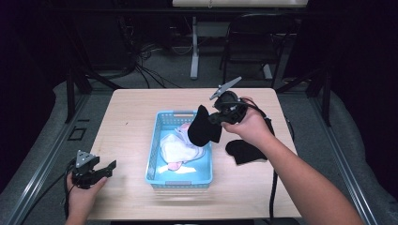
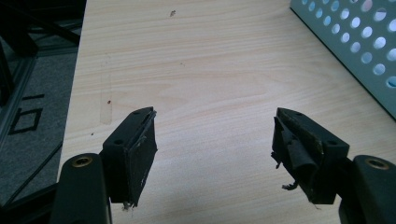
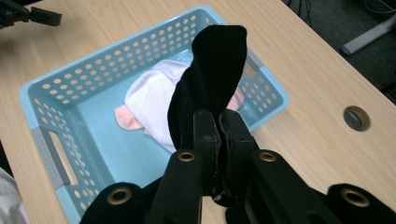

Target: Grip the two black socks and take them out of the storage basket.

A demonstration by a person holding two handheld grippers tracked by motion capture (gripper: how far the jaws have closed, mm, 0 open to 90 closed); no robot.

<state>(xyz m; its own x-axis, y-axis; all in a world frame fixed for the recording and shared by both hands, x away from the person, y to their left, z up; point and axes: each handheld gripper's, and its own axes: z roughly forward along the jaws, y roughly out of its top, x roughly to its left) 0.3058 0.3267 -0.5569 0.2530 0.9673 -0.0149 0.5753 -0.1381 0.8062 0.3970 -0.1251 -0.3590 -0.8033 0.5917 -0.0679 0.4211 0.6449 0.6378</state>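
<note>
In the high view, the right tool hangs over the right rim of the light blue perforated plastic basket on the pale wooden desk. Its jaws are clamped on a black knitted sock, which dangles over the basket's right side above a white and pink garment already lying inside. A second black sock lies flat on the desk just to the right of the basket, beside the right hand. The left tool rests near the desk's front left corner, well apart from the basket.

In the left gripper view, that tool's jaws stand wide apart with nothing between them, bare desk ahead and the basket's wall at the upper right.

In the right gripper view, the jaws are pressed together on the black sock, whose long axis runs away from the tool and out over the basket's interior. The drop point lies directly beneath, so a release probably suffices; the right hand is by far the nearer to the remaining sock.
</note>
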